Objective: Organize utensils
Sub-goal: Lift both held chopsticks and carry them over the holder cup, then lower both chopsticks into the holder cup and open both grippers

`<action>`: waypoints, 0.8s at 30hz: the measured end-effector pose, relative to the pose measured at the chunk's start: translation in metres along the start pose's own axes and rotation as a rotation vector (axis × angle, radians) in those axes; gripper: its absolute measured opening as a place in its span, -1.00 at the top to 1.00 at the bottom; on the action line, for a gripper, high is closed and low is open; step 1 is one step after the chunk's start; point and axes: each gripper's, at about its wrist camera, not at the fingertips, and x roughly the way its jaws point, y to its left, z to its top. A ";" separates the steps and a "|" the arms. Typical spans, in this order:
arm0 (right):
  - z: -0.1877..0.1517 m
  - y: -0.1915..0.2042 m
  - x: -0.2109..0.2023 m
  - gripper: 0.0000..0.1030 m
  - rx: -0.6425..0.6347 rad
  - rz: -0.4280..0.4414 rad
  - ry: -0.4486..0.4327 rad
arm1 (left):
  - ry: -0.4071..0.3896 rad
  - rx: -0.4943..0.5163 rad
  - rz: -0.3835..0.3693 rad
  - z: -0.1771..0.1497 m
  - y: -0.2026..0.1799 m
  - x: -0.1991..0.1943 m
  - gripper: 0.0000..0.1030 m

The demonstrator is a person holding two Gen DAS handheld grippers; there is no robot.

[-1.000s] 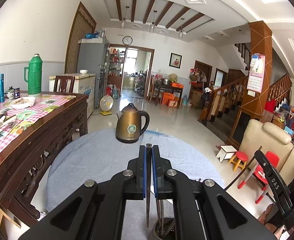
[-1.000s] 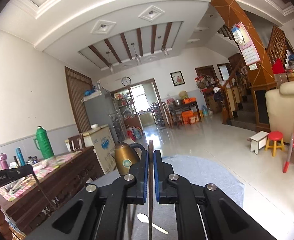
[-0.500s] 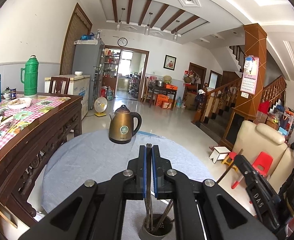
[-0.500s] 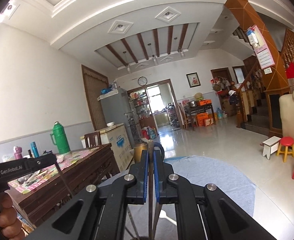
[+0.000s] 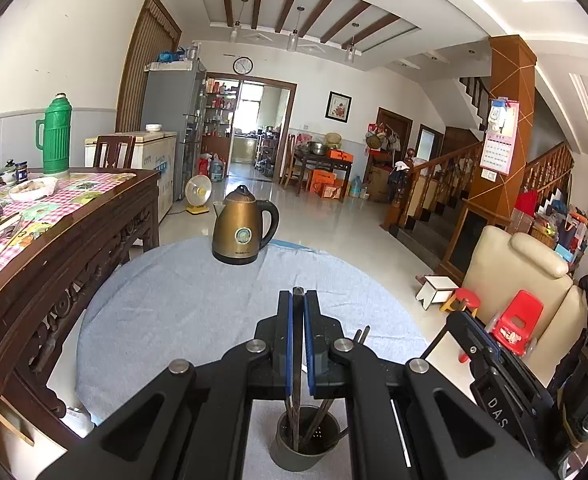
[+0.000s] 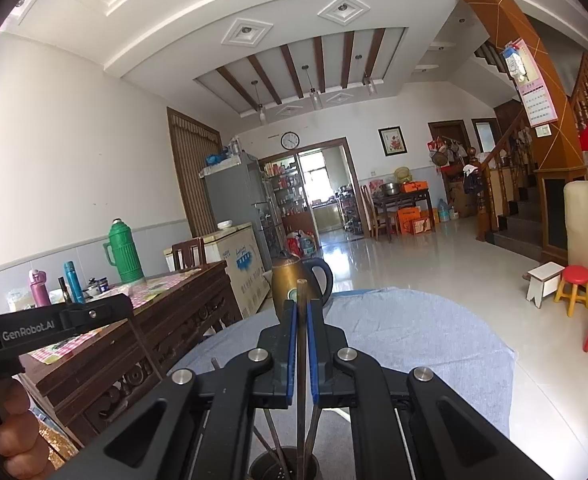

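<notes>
My left gripper [image 5: 297,300] is shut on a dark chopstick [image 5: 296,360] that hangs down into a grey perforated holder cup [image 5: 306,450] on the blue-grey round table. Other chopsticks lean in the cup. My right gripper [image 6: 302,308] is shut on another dark chopstick [image 6: 301,360] whose lower end reaches into the same cup [image 6: 284,466]. The right gripper also shows at the right edge of the left wrist view [image 5: 494,364].
A bronze electric kettle [image 5: 243,232] stands at the table's far side. A wooden side table [image 5: 54,216] with a green thermos [image 5: 56,136] and clutter is close on the left. Sofa, red stools and stairs are at the right.
Both grippers have moved over the holder cup, which has come further into view beneath them. Both chopsticks now reach down into the cup.
</notes>
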 end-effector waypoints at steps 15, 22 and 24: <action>-0.023 -0.004 0.020 0.88 0.001 0.007 0.107 | 0.065 -0.009 0.019 -0.013 -0.001 0.016 0.90; -0.030 -0.002 0.024 0.88 -0.007 0.007 0.128 | 0.085 -0.013 0.023 -0.016 -0.002 0.020 0.90; -0.030 -0.001 0.024 0.88 -0.008 0.009 0.131 | 0.084 -0.012 0.024 -0.016 -0.002 0.021 0.90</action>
